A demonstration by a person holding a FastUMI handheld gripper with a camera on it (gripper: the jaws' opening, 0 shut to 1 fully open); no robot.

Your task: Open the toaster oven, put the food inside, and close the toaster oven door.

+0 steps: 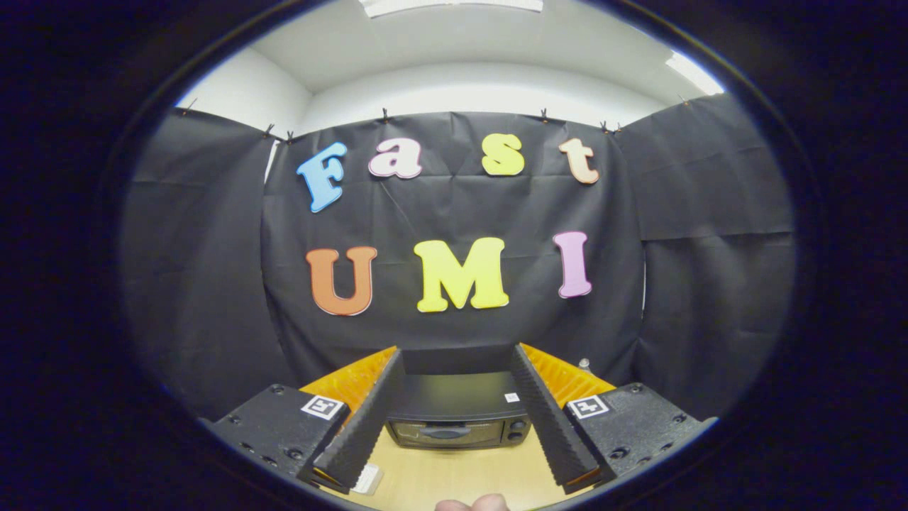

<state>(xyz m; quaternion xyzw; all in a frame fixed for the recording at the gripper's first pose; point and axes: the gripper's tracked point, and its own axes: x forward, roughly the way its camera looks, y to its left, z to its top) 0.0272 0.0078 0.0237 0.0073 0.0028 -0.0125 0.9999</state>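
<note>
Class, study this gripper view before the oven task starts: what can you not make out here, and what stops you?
- Toaster oven sides: hidden behind the open gripper's fingers.
- Its knobs: too small to read settings.
- Inside the oven: door glass too dark.
- Hand: cut off at the bottom.
- White item on the table: partly under the finger.

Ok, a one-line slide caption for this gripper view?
Open hand-held gripper faces the closed toaster oven standing beyond its fingers on the wooden table.

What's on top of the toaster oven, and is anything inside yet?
The toaster oven sits beyond the open gripper, framed between its fingers. Its top carries only a small white sticker. The door is shut and its dark glass hides the inside.
</note>
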